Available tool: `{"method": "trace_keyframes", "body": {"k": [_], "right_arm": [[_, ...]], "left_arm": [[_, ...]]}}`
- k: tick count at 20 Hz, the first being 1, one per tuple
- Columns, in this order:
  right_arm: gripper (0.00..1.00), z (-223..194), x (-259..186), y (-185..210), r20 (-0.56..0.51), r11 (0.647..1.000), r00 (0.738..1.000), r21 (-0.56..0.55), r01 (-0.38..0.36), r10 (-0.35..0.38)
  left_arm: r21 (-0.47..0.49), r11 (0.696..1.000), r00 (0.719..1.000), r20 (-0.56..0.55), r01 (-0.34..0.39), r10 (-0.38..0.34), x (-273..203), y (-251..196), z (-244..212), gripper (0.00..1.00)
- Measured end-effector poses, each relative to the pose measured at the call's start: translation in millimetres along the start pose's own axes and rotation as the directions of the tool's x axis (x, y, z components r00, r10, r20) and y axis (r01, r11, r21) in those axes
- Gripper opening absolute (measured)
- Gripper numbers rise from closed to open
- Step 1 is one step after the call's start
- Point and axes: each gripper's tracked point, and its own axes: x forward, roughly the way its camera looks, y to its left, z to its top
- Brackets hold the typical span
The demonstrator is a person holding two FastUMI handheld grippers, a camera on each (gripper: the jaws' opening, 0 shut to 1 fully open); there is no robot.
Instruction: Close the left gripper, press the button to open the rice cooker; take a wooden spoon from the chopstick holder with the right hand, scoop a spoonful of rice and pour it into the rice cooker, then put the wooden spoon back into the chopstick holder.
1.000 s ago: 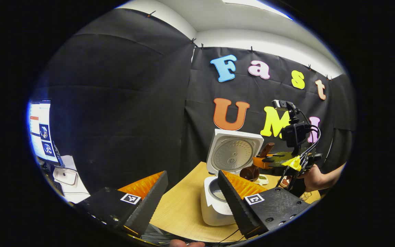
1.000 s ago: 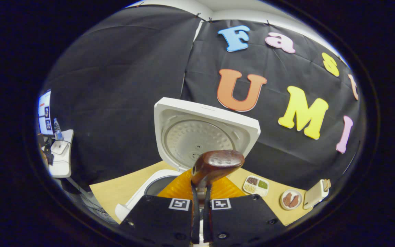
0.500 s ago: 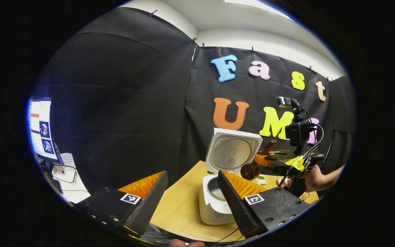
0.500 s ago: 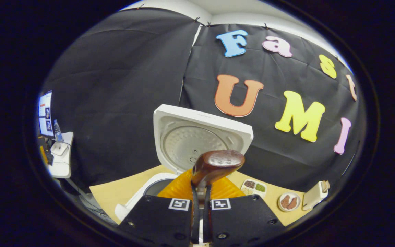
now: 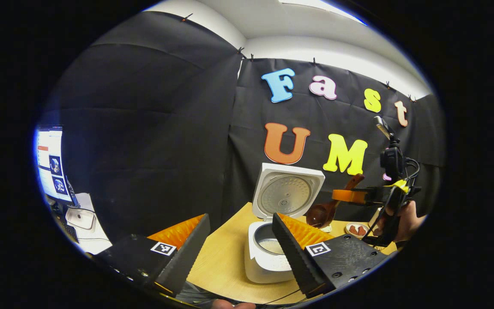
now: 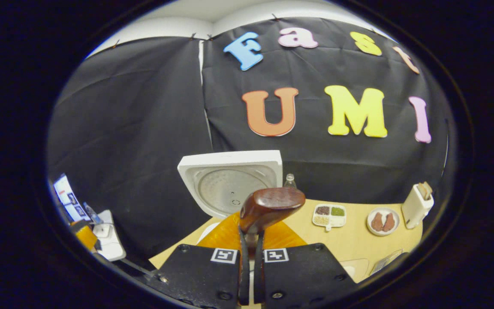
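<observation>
1. Two views are on hand; in the left gripper view, the left gripper [image 5: 240,240] is hanging in front of the rice cooker [image 5: 268,253] with its fingers spread wide and gripping nothing — likely kept back so the pot stays reachable. The cooker's lid [image 5: 287,193] is standing upright behind the pot, and pale rice is showing inside. Right of the cooker and above the wooden table [image 5: 225,266], a hand [image 5: 405,216] is holding the right gripper [image 5: 350,196], with the wooden spoon [image 5: 326,210] slanting bowl-down from it toward the cooker.

2. In the right gripper view, the right gripper [image 6: 251,262] is pinching the wooden spoon [image 6: 270,206] by its handle, fingers nearly together on both sides, the bowl sticking out in front of the lid [image 6: 230,182]. The chopstick holder cannot be made out. Right of the cooker are sitting a divided dish [image 6: 329,214], a small plate [image 6: 383,222] and a toaster [image 6: 416,204] — none looks to be blocking the spoon.
</observation>
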Motion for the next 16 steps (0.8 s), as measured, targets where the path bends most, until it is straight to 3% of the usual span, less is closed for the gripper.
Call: {"method": "trace_keyframes", "body": {"k": [3,7,12,16], "right_arm": [[0.09,13,-24,-32,-0.007,0.989,1.000,0.146,0.017,-0.016],[0.10,27,-61,-86,-0.007,0.946,0.999,0.322,0.036,-0.035],[0.09,32,-121,-189,0.020,0.925,0.985,0.347,0.153,-0.171],[0.09,18,-172,-282,0.011,0.886,0.948,0.358,0.293,-0.318]], "left_arm": [[0.005,1.000,1.000,-0.001,-0.007,0.007,-1,-5,3,0.94],[-0.005,1.000,1.000,0.006,0.013,-0.013,2,-33,12,0.94],[0.023,0.997,0.997,0.001,0.080,-0.080,10,-90,12,0.94],[0.030,0.989,0.989,0.001,0.147,-0.147,16,-140,13,0.94]]}}
